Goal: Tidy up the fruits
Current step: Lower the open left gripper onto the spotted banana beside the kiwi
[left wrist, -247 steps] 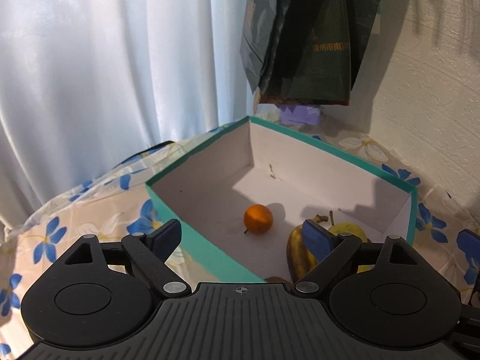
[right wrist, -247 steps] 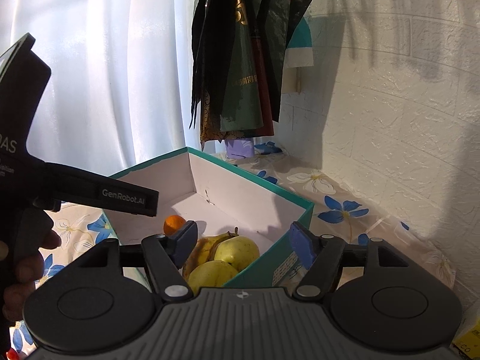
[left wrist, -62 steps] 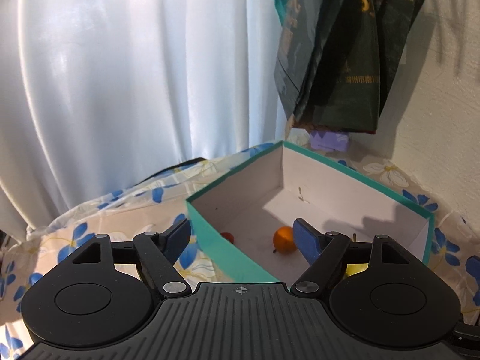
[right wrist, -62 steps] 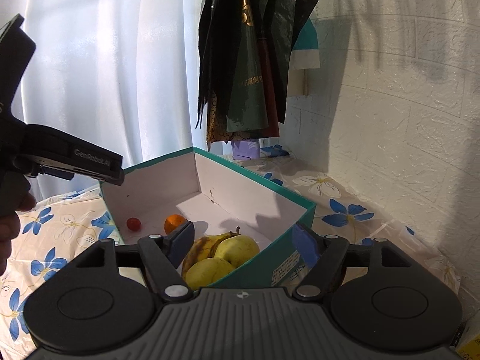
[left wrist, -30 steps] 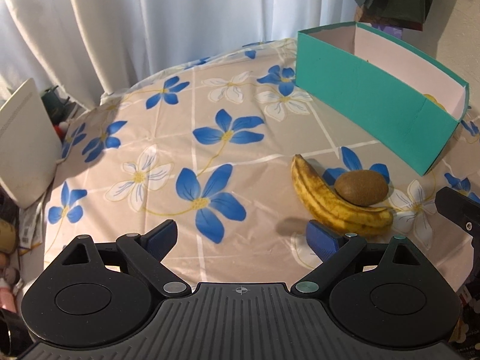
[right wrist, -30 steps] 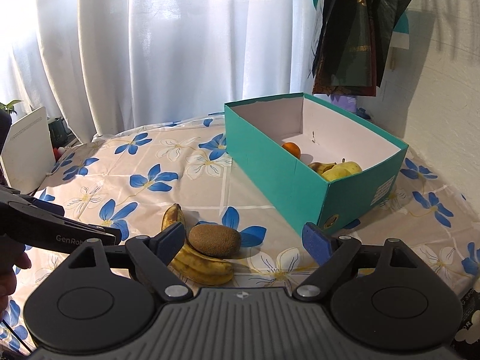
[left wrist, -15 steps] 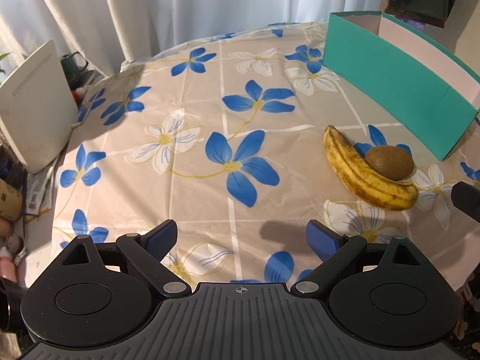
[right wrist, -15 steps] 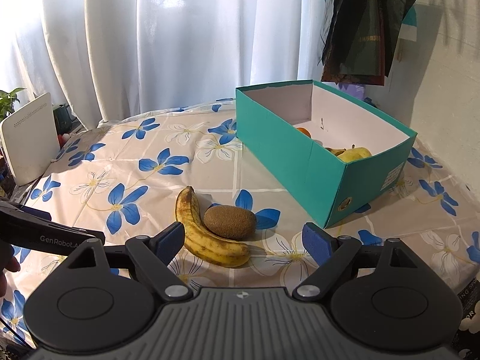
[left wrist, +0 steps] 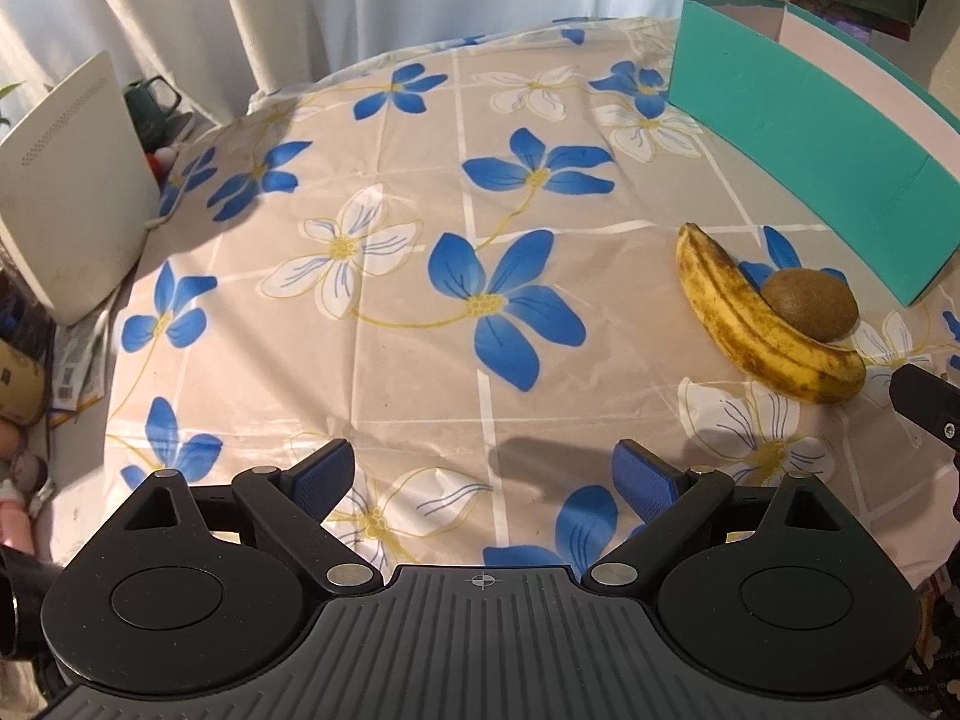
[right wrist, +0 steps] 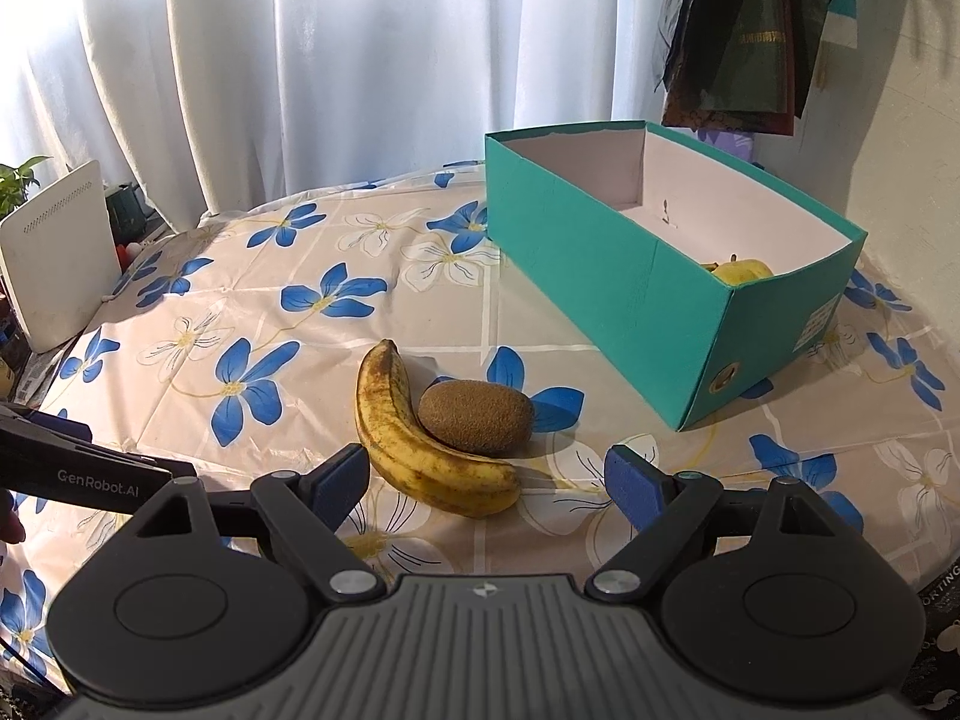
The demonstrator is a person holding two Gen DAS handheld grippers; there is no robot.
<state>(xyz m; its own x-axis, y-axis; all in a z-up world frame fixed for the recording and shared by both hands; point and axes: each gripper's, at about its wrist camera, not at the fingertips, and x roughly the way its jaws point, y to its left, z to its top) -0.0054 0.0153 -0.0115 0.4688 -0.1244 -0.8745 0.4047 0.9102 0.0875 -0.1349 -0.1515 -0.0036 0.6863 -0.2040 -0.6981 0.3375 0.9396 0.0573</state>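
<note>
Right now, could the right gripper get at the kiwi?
Probably yes. The right gripper is open and empty, and the kiwi lies just ahead on the table, though the banana curls in front, touching it.

Left gripper (left wrist: 483, 477) body: matte black, ribbed grey centre plate, two round housings.
Right gripper (right wrist: 486, 483) body: same black build.
Finger pads (right wrist: 624, 483): blue, textured.
Screws: silver pivots at each finger base.
Marking: white "GenRobot.AI", lower left of right view.
Skin: fingertip at left edge.
</note>
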